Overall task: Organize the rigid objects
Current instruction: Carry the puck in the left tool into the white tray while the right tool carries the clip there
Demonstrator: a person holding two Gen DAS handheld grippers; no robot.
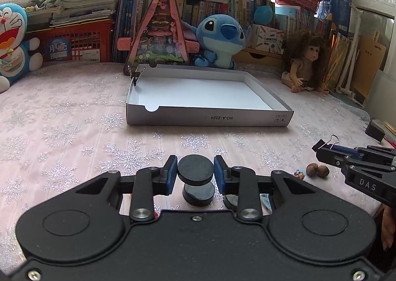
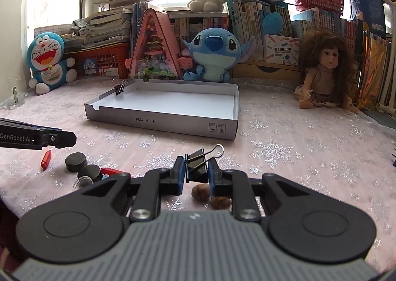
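Observation:
My left gripper (image 1: 195,172) is shut on a black round disc (image 1: 195,168) and holds it above a second black disc (image 1: 198,194) on the tablecloth. My right gripper (image 2: 196,169) is shut on a black binder clip (image 2: 198,163) with a wire handle; it also shows in the left wrist view (image 1: 326,145). A shallow white cardboard box (image 1: 208,117) lies open further back, with another binder clip (image 1: 135,75) clipped on its left wall. The box also shows in the right wrist view (image 2: 160,122).
Two brown nuts (image 2: 198,192) lie under my right gripper. Black discs (image 2: 75,161), a red cylinder (image 2: 46,159) and a clear lid (image 2: 83,183) lie left. Plush toys (image 1: 220,38), a doll (image 1: 307,60), books and red baskets (image 1: 71,43) line the back.

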